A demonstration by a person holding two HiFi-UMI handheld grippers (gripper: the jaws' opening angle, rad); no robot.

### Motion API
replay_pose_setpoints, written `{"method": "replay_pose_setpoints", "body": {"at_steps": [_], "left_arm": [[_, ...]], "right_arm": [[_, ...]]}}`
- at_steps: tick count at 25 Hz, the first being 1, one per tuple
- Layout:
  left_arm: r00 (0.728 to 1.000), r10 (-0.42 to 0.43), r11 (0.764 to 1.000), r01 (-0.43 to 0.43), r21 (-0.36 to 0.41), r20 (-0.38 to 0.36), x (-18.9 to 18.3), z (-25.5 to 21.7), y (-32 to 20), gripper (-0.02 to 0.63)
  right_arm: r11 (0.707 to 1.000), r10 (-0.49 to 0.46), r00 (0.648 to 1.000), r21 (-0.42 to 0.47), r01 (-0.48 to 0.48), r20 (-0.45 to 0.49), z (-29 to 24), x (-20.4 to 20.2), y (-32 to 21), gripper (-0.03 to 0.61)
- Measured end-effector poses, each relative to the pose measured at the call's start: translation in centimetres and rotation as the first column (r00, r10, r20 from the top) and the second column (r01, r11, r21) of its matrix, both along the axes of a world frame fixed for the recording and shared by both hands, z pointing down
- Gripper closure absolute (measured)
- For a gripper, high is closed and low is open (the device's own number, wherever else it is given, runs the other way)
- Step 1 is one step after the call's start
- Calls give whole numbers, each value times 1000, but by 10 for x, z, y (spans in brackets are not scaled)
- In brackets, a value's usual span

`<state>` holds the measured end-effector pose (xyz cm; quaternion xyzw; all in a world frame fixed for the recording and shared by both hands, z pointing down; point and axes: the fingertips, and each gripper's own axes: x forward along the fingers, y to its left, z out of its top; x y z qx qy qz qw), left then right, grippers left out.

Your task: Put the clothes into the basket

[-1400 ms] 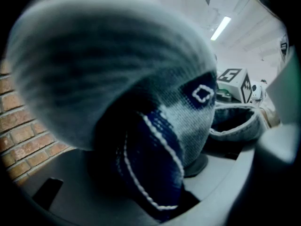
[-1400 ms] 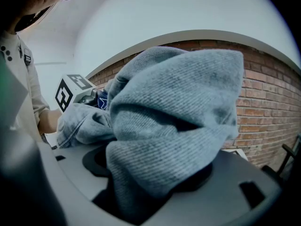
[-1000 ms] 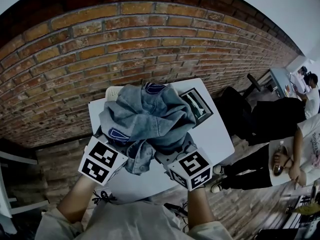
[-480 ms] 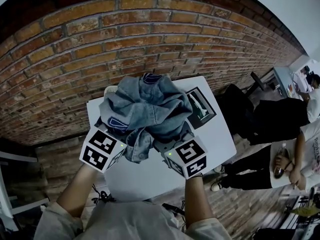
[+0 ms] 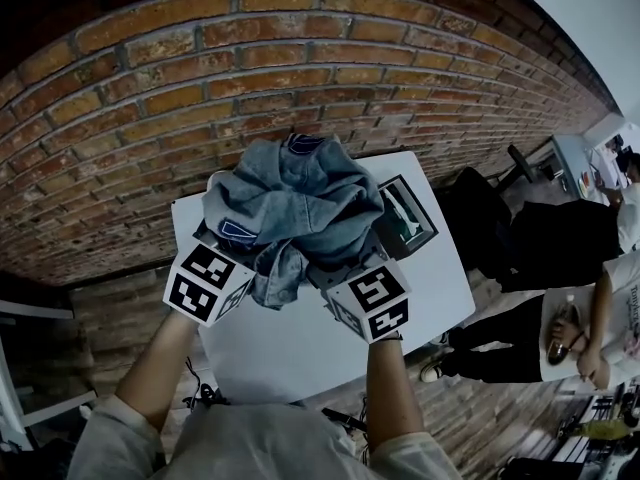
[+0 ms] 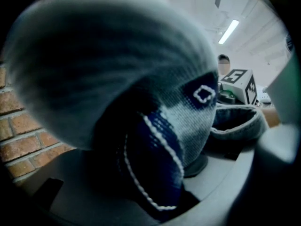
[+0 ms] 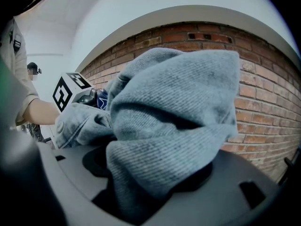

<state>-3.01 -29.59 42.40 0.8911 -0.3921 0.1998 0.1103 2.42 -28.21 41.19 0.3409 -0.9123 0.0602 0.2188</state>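
Note:
A bundle of blue denim clothes (image 5: pixel 290 208) with navy trim hangs above the white table (image 5: pixel 300 348). Both grippers hold it from below. My left gripper (image 5: pixel 236 248) is shut on a navy ribbed cuff with white stitching (image 6: pixel 155 164), and its jaws are buried in cloth. At the bundle's right underside, my right gripper (image 5: pixel 335 270) is shut on a thick denim fold (image 7: pixel 160 159). A sliver of the white basket (image 5: pixel 214 179) shows behind the bundle's upper left; the rest is hidden.
A dark framed picture (image 5: pixel 405 216) lies on the table's far right part. The brick wall (image 5: pixel 250 78) stands just behind the table. At the right are a black chair (image 5: pixel 470 218) and seated people (image 5: pixel 570 318).
Both grippers and the denim bundle have shifted a little forward, toward the wall and the basket. The hold on the clothes is the same.

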Motion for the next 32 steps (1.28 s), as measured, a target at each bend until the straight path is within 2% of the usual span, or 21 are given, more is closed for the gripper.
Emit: {"method": "replay_pose_setpoints", "body": {"at_steps": [15,24,32], "left_arm": [[1000,-24,988,25,-154,10,-1,67,-20,383],[998,-59,958,60,-281,11,0,102,-28,383],[995,-86,932,98,-349,49,-1,128,-30,373]], "right_arm": [[989,6,1000,-149,-8,-17,65,0,-22,252],[968,1,999,-252,-14,-49,96,3,-33,250],[943,9,999,-332,-25,-50,122,7,-38,244]]}}
